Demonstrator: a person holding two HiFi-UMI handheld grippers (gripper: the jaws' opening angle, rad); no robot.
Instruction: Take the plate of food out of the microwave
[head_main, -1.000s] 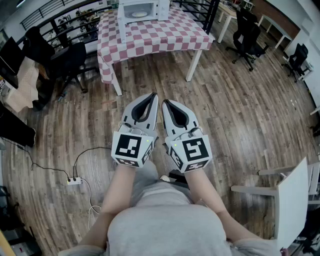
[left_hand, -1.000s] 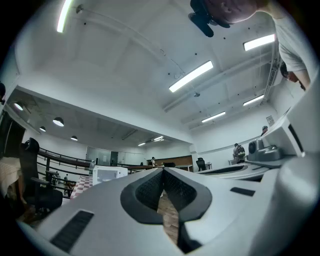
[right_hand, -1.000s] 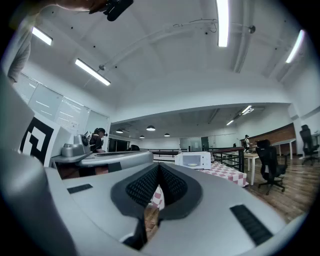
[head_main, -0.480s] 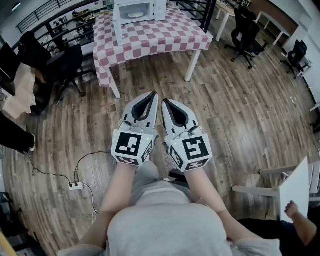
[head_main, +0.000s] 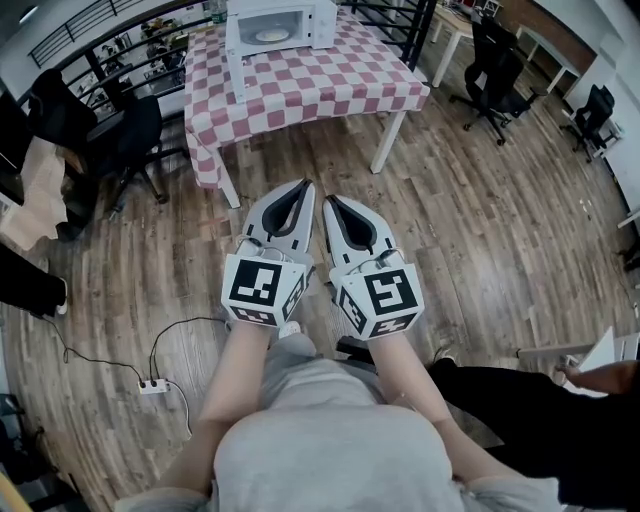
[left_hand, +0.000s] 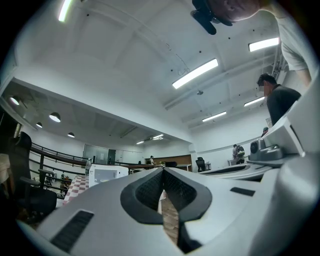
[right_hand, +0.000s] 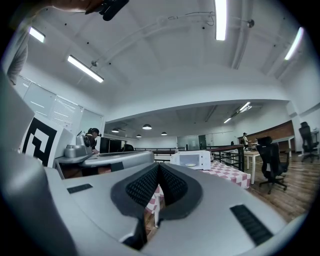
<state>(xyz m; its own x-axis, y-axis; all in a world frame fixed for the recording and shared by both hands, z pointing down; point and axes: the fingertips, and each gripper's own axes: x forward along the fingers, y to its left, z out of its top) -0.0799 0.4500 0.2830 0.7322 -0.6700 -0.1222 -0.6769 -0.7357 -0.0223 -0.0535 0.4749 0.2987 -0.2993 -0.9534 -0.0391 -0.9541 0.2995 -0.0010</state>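
From the microwave (head_main: 322, 28) on the checkered worktop (head_main: 330, 85), both grippers are well apart, out over the wooden floor and pointing straight at it; the plate of food (head_main: 271, 35) sits inside. Left gripper (head_main: 304, 188) and right gripper (head_main: 329, 201) hang side by side, fingers pressed together, empty, neither clearly nearer. The food itself is too small to make out

Microwave (head_main: 278, 25) at far end of the surface (head_main: 300, 85), plate (head_main: 271, 35) inside, office chair (head_main: 130, 130) to the left, left gripper (head_main: 302, 186) beside right gripper (head_main: 330, 201), well apart from the surface.
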